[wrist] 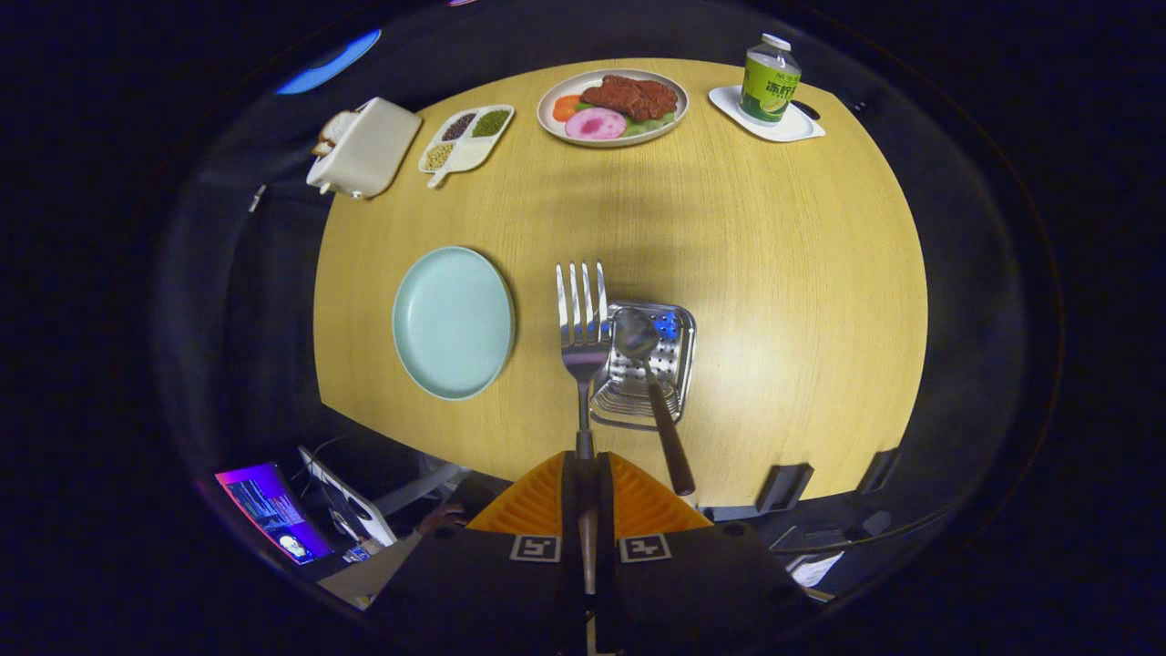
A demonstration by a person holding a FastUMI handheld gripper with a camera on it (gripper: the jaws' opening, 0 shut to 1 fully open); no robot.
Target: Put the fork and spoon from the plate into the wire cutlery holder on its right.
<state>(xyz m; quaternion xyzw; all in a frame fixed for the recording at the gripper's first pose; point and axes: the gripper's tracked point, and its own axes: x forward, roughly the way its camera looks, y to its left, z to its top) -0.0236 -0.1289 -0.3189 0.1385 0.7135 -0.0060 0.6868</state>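
claw [583, 474] clamped on fork [581, 319] | spoon [649, 383] in wire holder [647, 364] | wooden table [774, 273], dark booth

Fork [583, 333]: steel, 4 tines pointing away, handle clamped between gripper [588, 474] fingers, raised over table [783, 273] beside holder. Spoon [649, 383]: brown handle, leaning in wire cutlery holder [679, 364], bowl down. Plate [453, 322]: pale green, bare, near table's front-left edge, left of holder.

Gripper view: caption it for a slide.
Gripper shut on fork, held above wire cutlery holder with spoon inside; plate empty.
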